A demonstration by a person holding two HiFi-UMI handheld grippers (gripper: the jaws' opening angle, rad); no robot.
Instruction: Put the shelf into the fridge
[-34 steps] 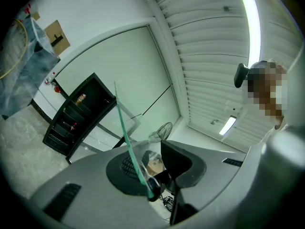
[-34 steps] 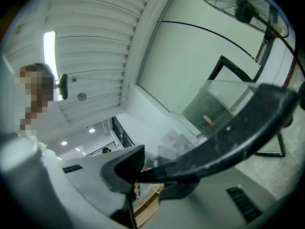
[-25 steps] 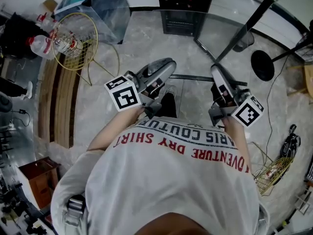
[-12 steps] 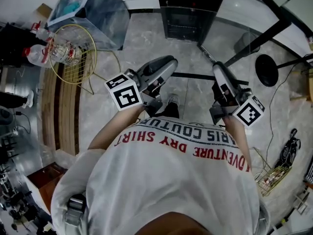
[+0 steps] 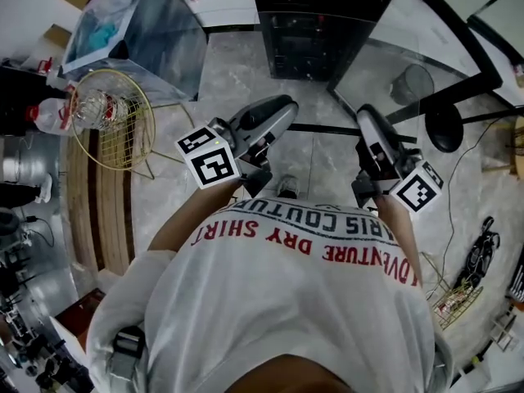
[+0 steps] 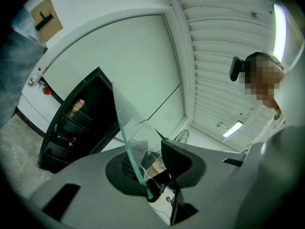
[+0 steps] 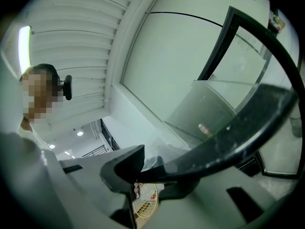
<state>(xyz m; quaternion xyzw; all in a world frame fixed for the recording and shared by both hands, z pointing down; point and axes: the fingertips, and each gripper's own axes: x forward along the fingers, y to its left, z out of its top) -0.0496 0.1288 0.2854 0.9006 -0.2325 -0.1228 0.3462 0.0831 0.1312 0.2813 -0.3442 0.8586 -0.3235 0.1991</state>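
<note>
The shelf (image 5: 372,68) is a clear glass pane with a black rim, held out in front of me above the marble floor. My left gripper (image 5: 282,109) is shut on its bare green glass edge (image 6: 126,142), which runs up from between the jaws (image 6: 155,185). My right gripper (image 5: 366,119) is shut on the black rim (image 7: 228,142), which crosses its jaws (image 7: 143,175). The black fridge (image 5: 311,23) stands open straight ahead, with inner shelves and a can showing inside it (image 6: 71,128).
A gold wire basket (image 5: 106,113) with bottles stands at the left, beside a clear plastic box (image 5: 139,23). A black round stand base (image 5: 442,125) lies to the right, with cables (image 5: 479,252) and a small wire basket (image 5: 454,293) on the floor.
The fridge has come nearer and fills more of the top of the head view. Both grippers keep the same hold on the shelf.
</note>
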